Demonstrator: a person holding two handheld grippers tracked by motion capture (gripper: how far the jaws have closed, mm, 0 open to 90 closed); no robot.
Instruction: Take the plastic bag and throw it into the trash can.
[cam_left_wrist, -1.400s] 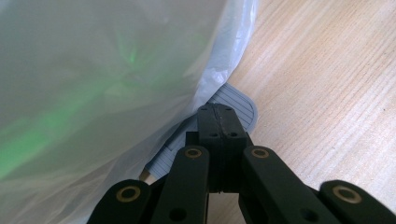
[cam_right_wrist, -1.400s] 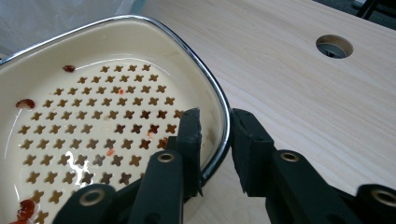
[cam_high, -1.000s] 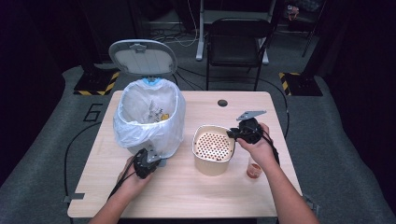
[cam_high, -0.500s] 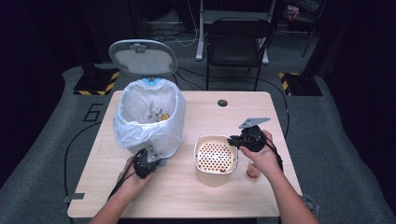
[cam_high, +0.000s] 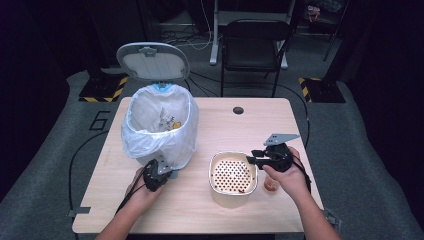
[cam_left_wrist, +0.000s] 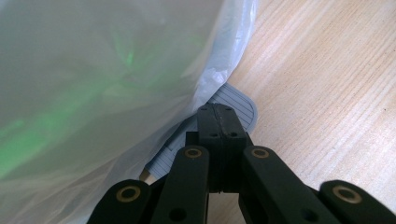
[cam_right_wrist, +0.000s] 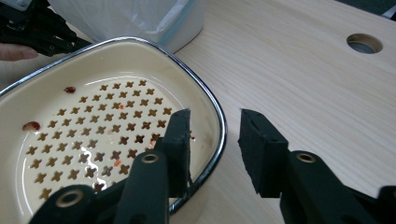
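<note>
A white-bagged pedal bin (cam_high: 160, 127) stands at the table's left with its grey lid (cam_high: 152, 61) raised. My left gripper (cam_high: 166, 172) is shut, and its closed tips (cam_left_wrist: 217, 114) rest on the bin's ribbed grey pedal (cam_left_wrist: 240, 105). A cream bowl with a perforated bottom (cam_high: 232, 176) sits on the table near the front. My right gripper (cam_high: 251, 159) is at its right rim (cam_right_wrist: 219, 140). Its jaws have just been opening and now straddle the rim, one inside and one outside, without pressing on it (cam_right_wrist: 215, 135). A few red scraps cling inside the bowl (cam_right_wrist: 70, 89).
A small brown round object (cam_high: 270, 186) lies beside the right hand. A cable hole (cam_high: 238, 110) is in the tabletop at the back. Food scraps lie inside the bin bag (cam_high: 167, 122). A black chair (cam_high: 255, 45) stands beyond the table.
The bowl has come toward the front edge and now rests flat on the table. The right gripper's jaws have parted off its rim. The left gripper has stayed on the pedal.
</note>
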